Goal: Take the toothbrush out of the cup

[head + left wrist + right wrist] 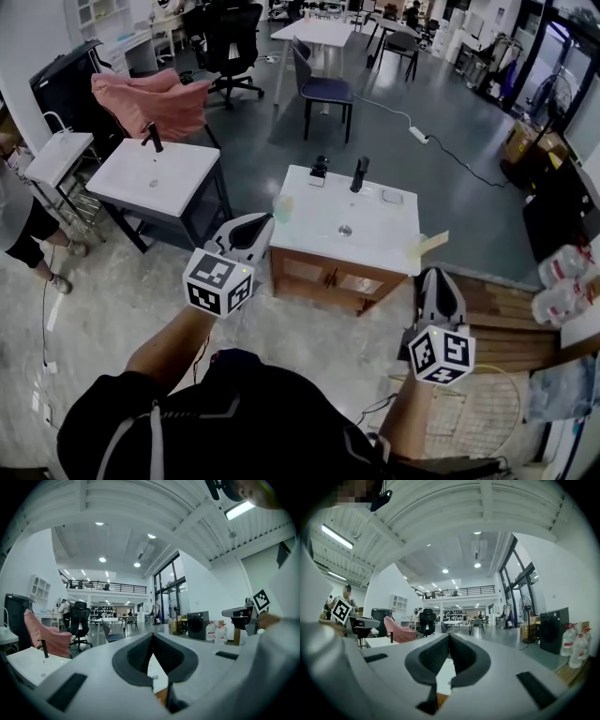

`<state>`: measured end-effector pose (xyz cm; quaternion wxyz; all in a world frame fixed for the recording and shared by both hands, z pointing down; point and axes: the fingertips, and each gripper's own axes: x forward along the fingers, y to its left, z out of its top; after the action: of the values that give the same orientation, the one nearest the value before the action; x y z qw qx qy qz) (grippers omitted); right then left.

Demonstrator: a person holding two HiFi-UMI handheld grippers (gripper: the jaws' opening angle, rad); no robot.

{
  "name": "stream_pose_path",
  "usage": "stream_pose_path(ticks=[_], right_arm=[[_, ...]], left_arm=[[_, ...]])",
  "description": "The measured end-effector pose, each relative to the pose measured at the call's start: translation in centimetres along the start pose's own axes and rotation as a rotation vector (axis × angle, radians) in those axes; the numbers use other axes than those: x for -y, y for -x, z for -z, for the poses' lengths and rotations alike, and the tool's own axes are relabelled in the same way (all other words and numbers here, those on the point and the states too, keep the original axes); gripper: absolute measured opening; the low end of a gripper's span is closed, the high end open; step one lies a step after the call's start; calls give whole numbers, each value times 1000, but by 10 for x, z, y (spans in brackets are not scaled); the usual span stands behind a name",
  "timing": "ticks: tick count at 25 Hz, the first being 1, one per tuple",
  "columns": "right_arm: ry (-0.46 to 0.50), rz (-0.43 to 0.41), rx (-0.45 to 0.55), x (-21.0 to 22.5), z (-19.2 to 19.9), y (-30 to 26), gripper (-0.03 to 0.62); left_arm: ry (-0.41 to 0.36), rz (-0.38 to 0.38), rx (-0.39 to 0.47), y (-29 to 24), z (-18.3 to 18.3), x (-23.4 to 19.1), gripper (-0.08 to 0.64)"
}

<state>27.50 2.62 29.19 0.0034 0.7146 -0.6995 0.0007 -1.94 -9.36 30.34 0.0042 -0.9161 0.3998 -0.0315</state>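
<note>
A white sink vanity [375,234] with a wooden front stands ahead of me, a black faucet [359,173] at its back. A pale translucent cup [283,207] sits at its left edge; I cannot make out a toothbrush in it. A pale yellow object [427,246] lies at the front right corner. My left gripper [264,223] is shut and empty, short of the vanity's left front corner. My right gripper [434,276] is shut and empty, just off the right front corner. The left gripper [152,637] and the right gripper [449,639] both show their pads pressed together.
A second white basin [155,176] on a dark stand is at the left, with a pink armchair [150,103] behind it. A blue chair [323,89] stands beyond the vanity. Wooden boards [506,314] and water bottles [562,281] are at the right. A person [19,225] stands far left.
</note>
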Motion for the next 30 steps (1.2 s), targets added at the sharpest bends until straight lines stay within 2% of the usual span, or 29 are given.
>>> stream_pose_path(ticks=[6,12,26,30], right_arm=[[-14,17,10,20,4,-8,5],[-5,55,4,25,7,-30,5],[3,229,-19,45,16,-98,6],[8,277,-25,48,17,-116,28]], left_arm=[[1,3,1,-22,3,4,3],[14,47,15,-56,4,-10,3],[59,147,35,-133,16,-71,5],[58,188,29,-150,21,-86,4]])
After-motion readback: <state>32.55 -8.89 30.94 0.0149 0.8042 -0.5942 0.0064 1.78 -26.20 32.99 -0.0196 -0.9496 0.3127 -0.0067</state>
